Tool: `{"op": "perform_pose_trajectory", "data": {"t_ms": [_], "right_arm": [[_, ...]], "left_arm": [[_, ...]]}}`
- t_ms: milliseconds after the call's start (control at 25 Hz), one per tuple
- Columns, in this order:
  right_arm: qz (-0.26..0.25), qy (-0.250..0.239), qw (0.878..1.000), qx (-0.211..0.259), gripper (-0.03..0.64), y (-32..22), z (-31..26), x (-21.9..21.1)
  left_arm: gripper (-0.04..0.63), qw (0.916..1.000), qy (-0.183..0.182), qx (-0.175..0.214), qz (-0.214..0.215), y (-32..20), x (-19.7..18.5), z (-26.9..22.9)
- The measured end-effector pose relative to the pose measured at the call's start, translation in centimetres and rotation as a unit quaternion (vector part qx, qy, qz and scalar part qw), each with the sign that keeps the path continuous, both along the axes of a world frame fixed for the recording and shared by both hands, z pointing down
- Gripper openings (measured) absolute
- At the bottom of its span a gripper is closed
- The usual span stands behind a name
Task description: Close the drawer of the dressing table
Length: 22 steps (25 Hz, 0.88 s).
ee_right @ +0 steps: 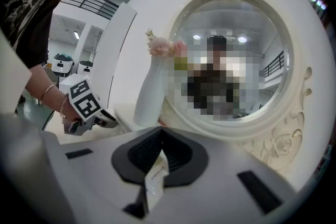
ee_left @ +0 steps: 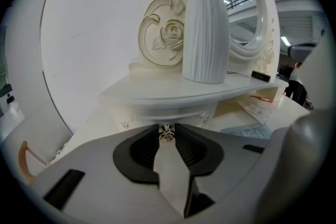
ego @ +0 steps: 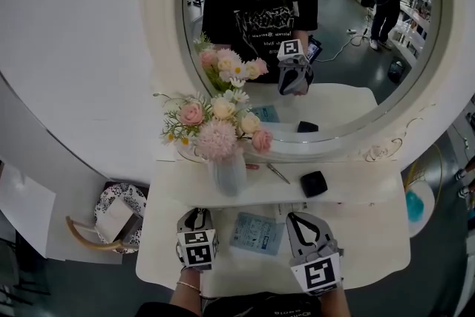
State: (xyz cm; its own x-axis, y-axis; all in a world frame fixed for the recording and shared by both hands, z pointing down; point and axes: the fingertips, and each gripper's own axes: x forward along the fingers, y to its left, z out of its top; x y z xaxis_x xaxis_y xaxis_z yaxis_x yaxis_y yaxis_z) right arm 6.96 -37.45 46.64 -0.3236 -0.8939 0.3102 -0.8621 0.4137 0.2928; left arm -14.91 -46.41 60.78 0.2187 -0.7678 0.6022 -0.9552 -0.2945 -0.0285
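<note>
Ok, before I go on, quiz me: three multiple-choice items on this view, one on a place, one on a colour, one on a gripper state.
1. Where does the blue packet lie?
A. on the tabletop
B. on the shelf by the vase
C. on the floor

2. What colour is the vase?
A. black
B. blue
C. white

3. How does the left gripper stand?
A. wide open and empty
B. closed on the drawer pull
C. clamped on the vase

Answers:
1 A: the head view shows it flat on the lower surface.
2 C: its ribbed body is white in the head view and the left gripper view.
3 B: the left gripper view shows the small metal pull pinched at the jaw tips.
</note>
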Motion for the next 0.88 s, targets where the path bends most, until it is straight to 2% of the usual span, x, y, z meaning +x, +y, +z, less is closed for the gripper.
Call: {"op": "perform_pose_trajectory", "data": {"t_ms": [880], "right_arm": [[0.007, -0.003, 1.0, -0.007, 0.011, 0.2, 0.47, 0.24]], "left_arm": [[0.103, 1.0, -0.001, 0.008, -0.004, -0.3, 0.03, -0.18]]}}
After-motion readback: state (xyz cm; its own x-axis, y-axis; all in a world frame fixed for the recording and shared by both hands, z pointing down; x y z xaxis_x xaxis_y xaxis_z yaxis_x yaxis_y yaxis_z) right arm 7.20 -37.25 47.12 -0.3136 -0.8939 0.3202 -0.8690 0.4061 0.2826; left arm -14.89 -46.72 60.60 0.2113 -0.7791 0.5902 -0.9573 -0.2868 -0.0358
